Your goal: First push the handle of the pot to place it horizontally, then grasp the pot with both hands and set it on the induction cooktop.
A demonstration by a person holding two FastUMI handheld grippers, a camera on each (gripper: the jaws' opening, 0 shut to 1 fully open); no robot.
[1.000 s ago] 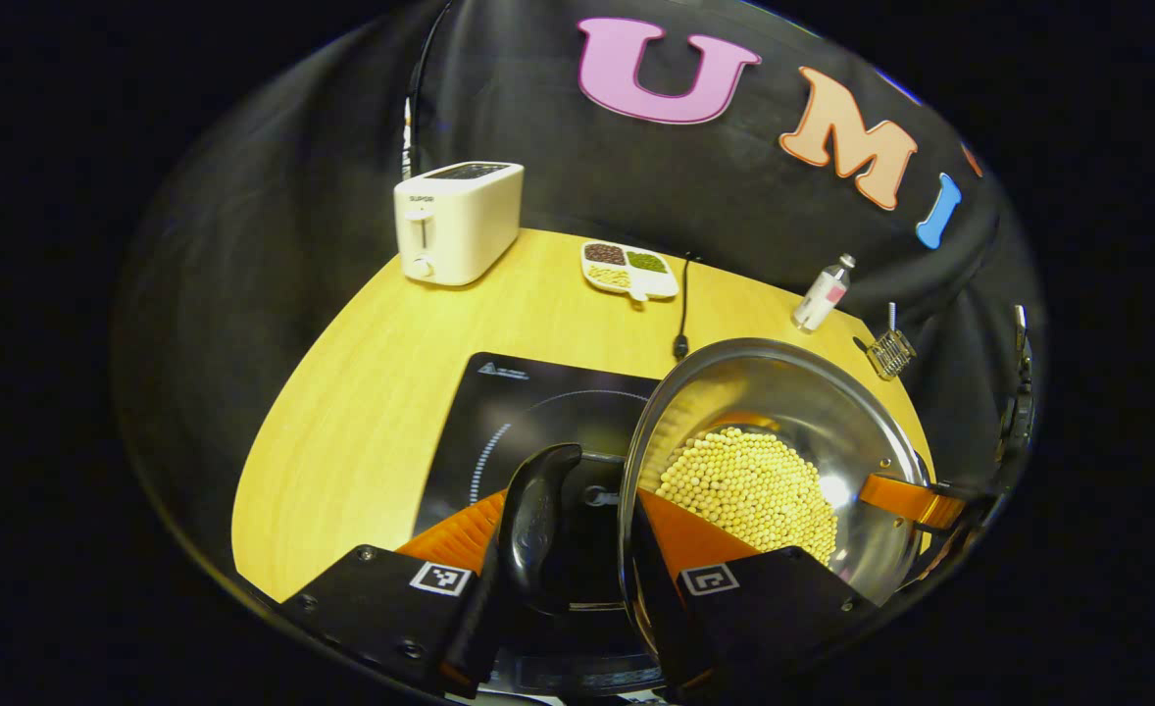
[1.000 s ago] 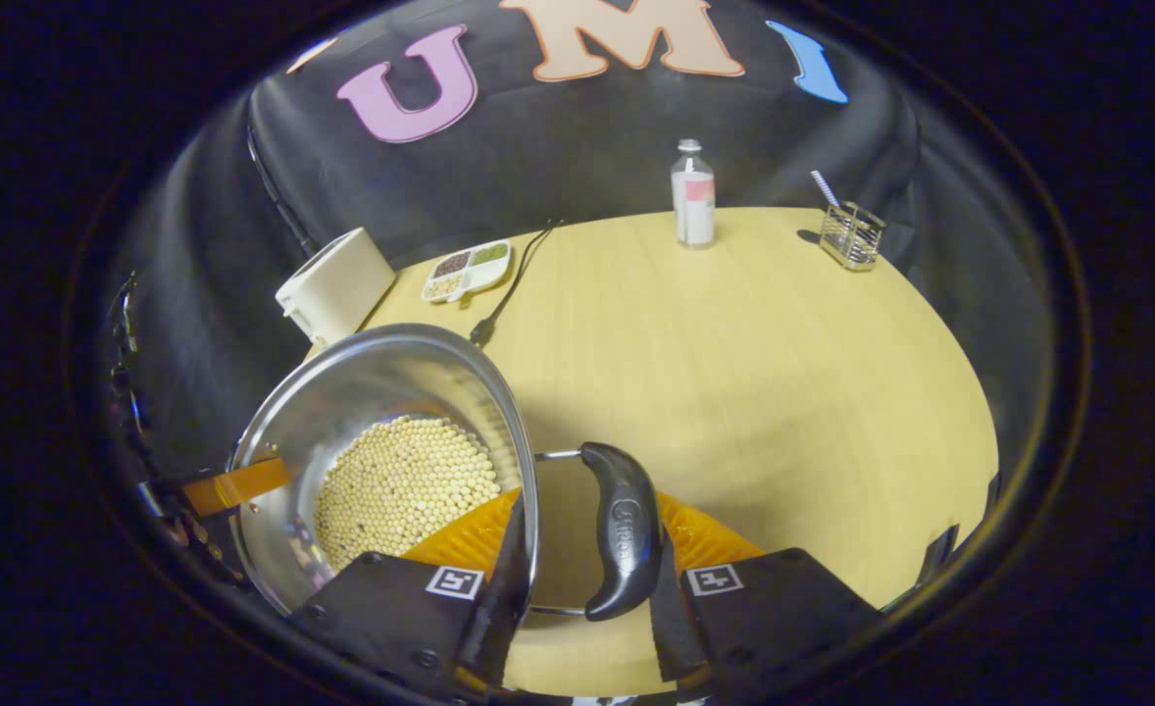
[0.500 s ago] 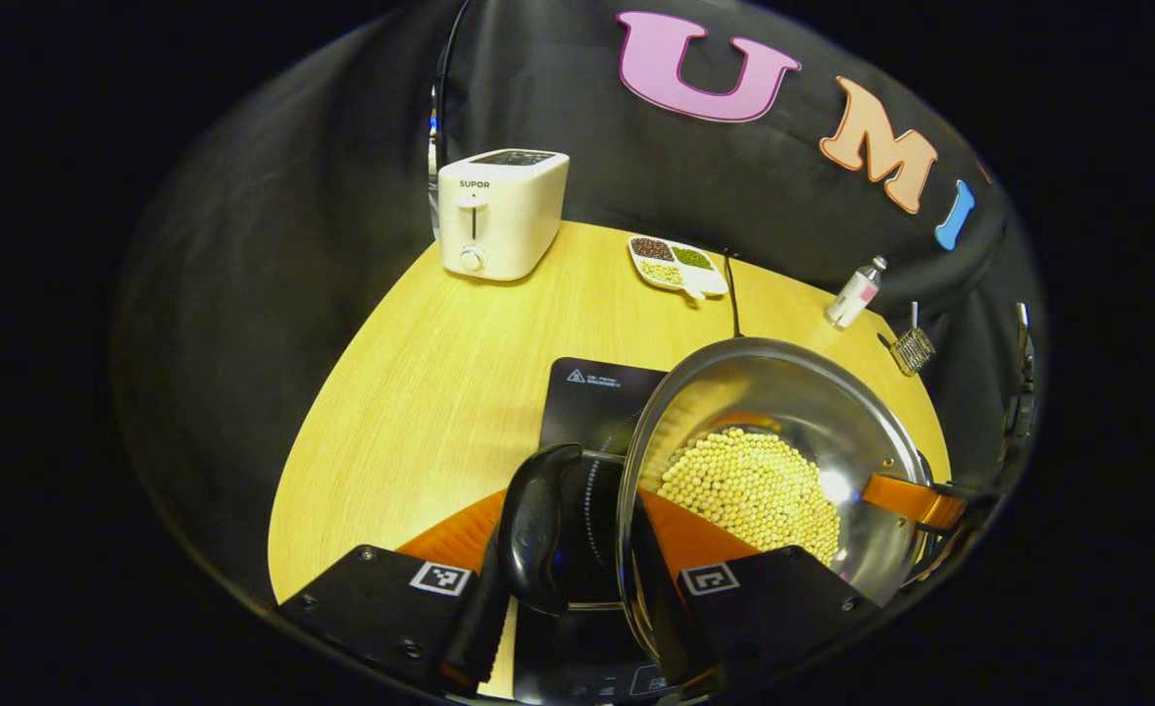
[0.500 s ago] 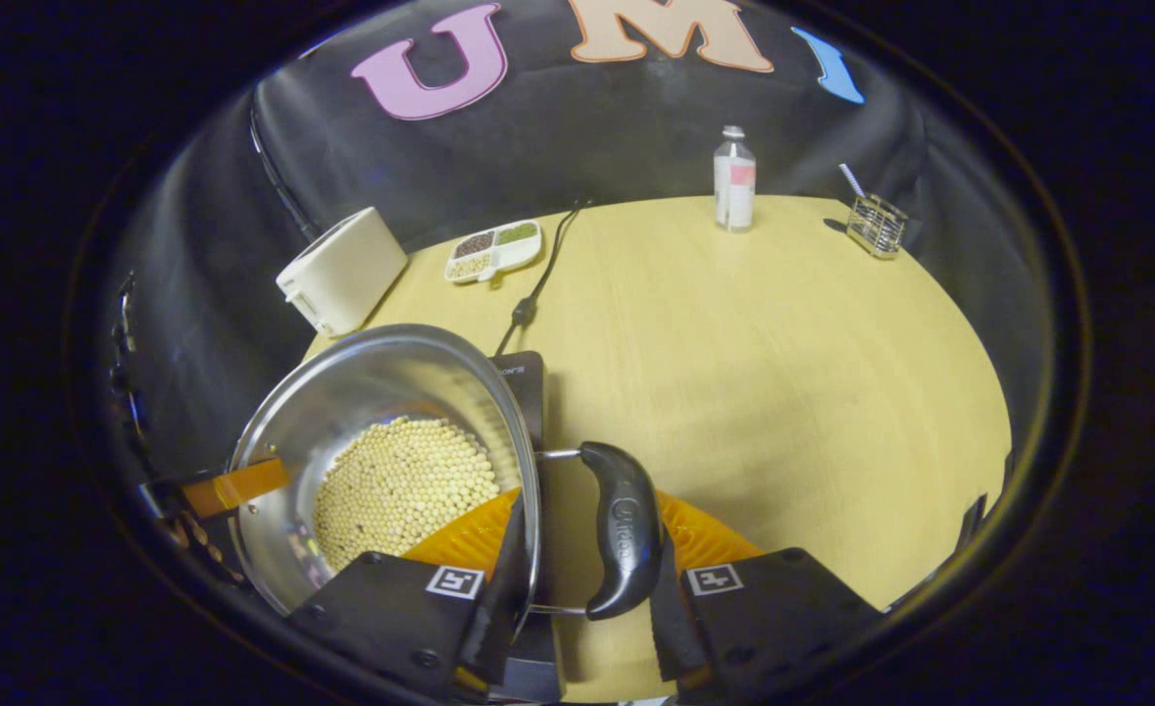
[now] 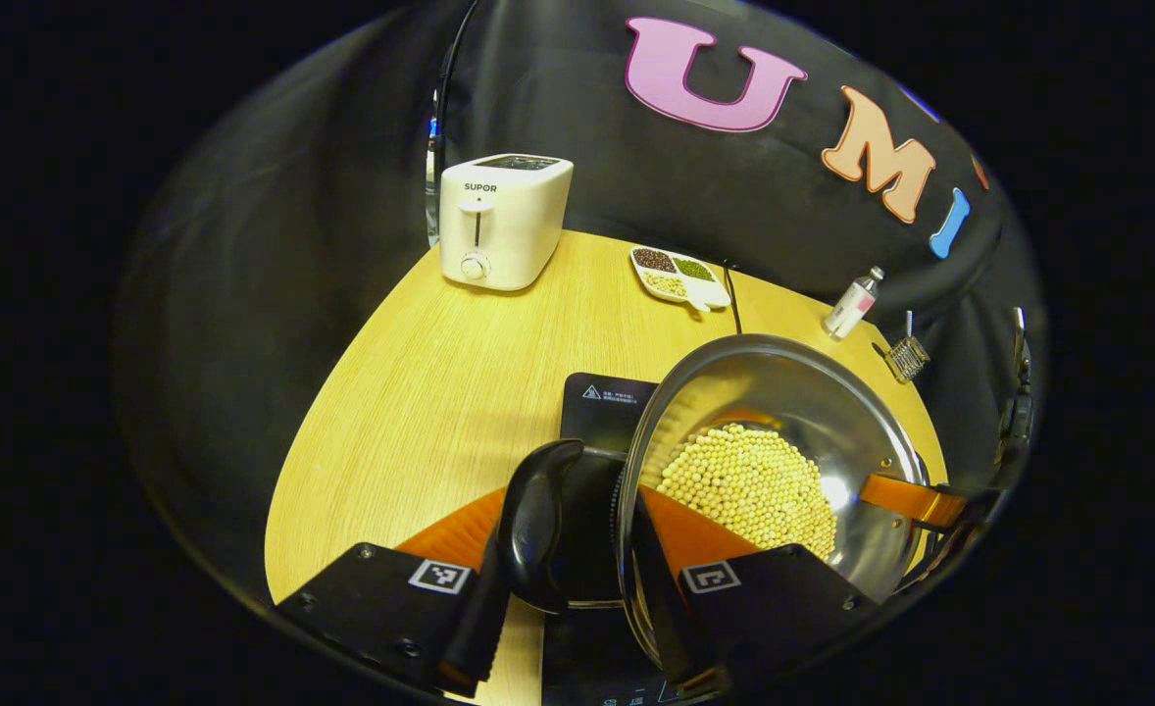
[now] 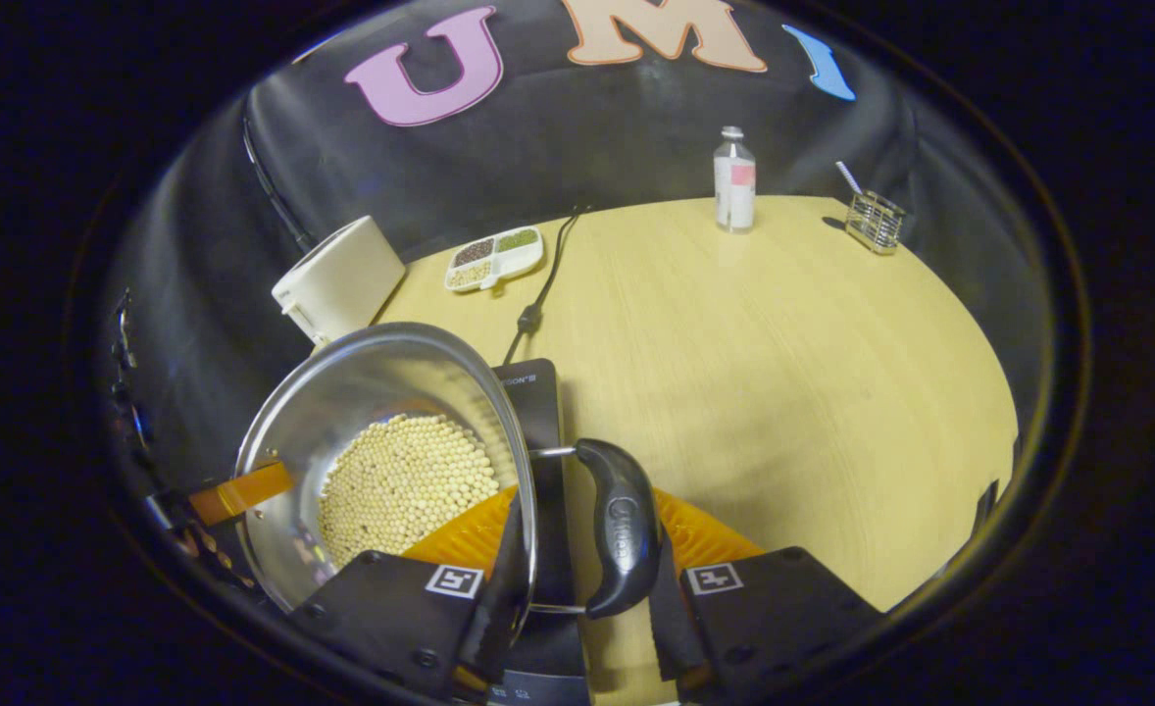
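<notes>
A steel pot [image 5: 774, 387] holding pale beans [image 5: 744, 485] hangs over the black induction cooktop [image 5: 602, 404]. My left gripper [image 5: 563, 588] is shut on the pot's black left handle [image 5: 536, 525], one finger outside the handle and one inside the rim. In the right gripper view the same pot [image 6: 372, 382] sits at the left, and my right gripper [image 6: 582, 588] is shut on its black right handle [image 6: 622, 525]. A strip of the cooktop [image 6: 538, 402] shows between rim and handle. Each view shows the other gripper's orange finger [image 5: 906, 498] [image 6: 239, 490] at the pot's far rim.
On the round wooden table [image 6: 783, 343], a white toaster [image 5: 499, 221] stands at the back left. A divided dish of beans [image 5: 680, 275] and a black cable [image 5: 731, 294] lie behind the cooktop. Farther right are a small bottle [image 6: 732, 191] and a wire basket [image 6: 874, 221].
Both grippers have carried the pot leftward across the cooktop. The cooktop has come into sight under the right handle and has shrunk beside the left handle. Both grips are unchanged.
</notes>
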